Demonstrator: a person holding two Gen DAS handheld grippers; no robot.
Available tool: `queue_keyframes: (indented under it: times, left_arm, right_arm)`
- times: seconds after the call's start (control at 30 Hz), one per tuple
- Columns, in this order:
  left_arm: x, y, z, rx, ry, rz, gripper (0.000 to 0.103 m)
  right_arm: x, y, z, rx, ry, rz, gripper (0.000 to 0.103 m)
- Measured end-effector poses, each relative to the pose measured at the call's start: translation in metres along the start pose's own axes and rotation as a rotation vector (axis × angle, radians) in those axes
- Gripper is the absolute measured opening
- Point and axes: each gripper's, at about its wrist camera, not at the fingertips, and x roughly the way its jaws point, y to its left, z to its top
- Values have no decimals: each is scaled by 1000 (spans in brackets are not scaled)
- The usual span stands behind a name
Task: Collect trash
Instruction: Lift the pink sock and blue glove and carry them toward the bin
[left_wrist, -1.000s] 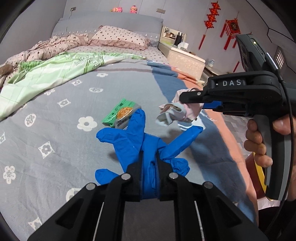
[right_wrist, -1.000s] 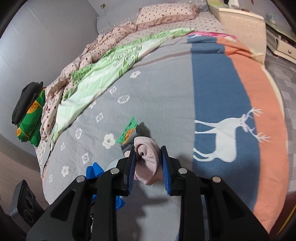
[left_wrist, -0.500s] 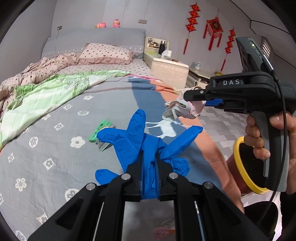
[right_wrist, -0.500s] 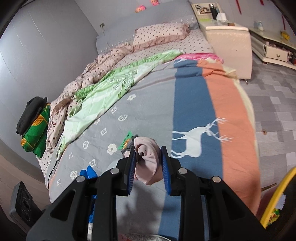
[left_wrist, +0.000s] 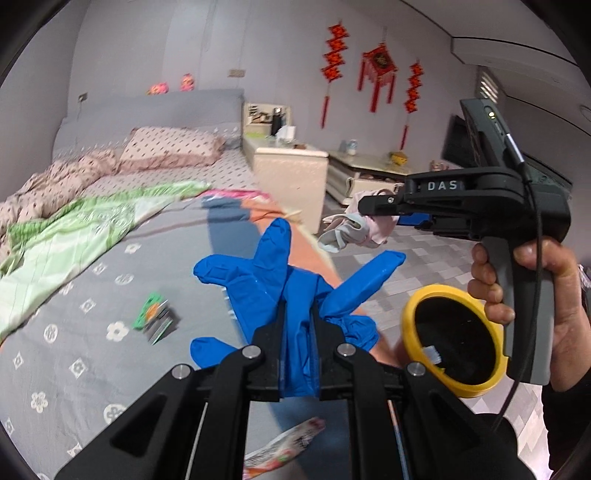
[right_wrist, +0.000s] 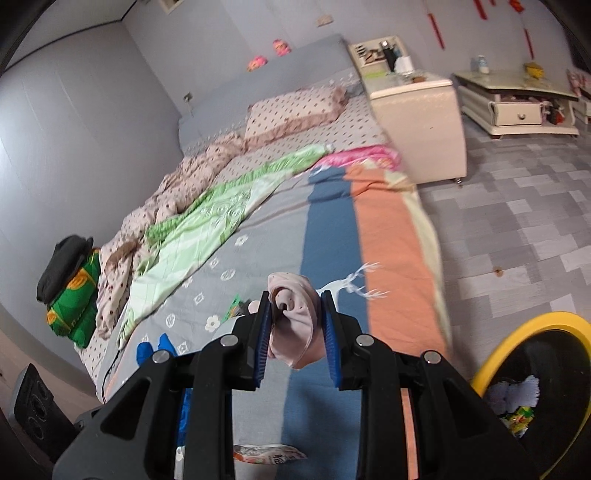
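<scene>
Left wrist view: left gripper (left_wrist: 298, 345), bottom centre, is clenched on a blue nitrile glove (left_wrist: 280, 273) whose fingers fan upward in mid-frame. At right, a hand (left_wrist: 535, 295) holds the right gripper (left_wrist: 373, 216) side-on, a crumpled pinkish-grey cloth wad (left_wrist: 354, 227) hanging from its tip. Yellow-rimmed bin (left_wrist: 454, 343) with black liner sits at lower right, under that gripper. A green snack wrapper (left_wrist: 155, 317) lies on the grey flowered bedspread (left_wrist: 74, 354) at centre left; a red-and-white wrapper (left_wrist: 284, 448) shows at the bottom edge.

Right wrist view: right gripper (right_wrist: 295, 325) grasps the cloth wad (right_wrist: 293, 317) between blue pads (right_wrist: 263, 343), jaws partly apart around its bulk. The bin's yellow rim (right_wrist: 524, 328) is at lower right, with some litter visible inside. The glove (right_wrist: 155, 350) peeks in at lower left; the red-and-white wrapper (right_wrist: 269, 454) is at bottom centre.

Step, as judged: both items lifted, in carry toward the bin. Next move calls for bringing each gripper over the bin mouth and letting go, one at a time so the limp glove falls clear of the rim. Two wrappers remain to collect.
</scene>
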Motion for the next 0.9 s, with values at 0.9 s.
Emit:
queue_keyframes:
  times: [0.9]
  left_arm:
    - [46, -156, 20, 231, 5, -211, 8]
  right_arm:
    - [-147, -184, -3, 134, -175, -255, 26]
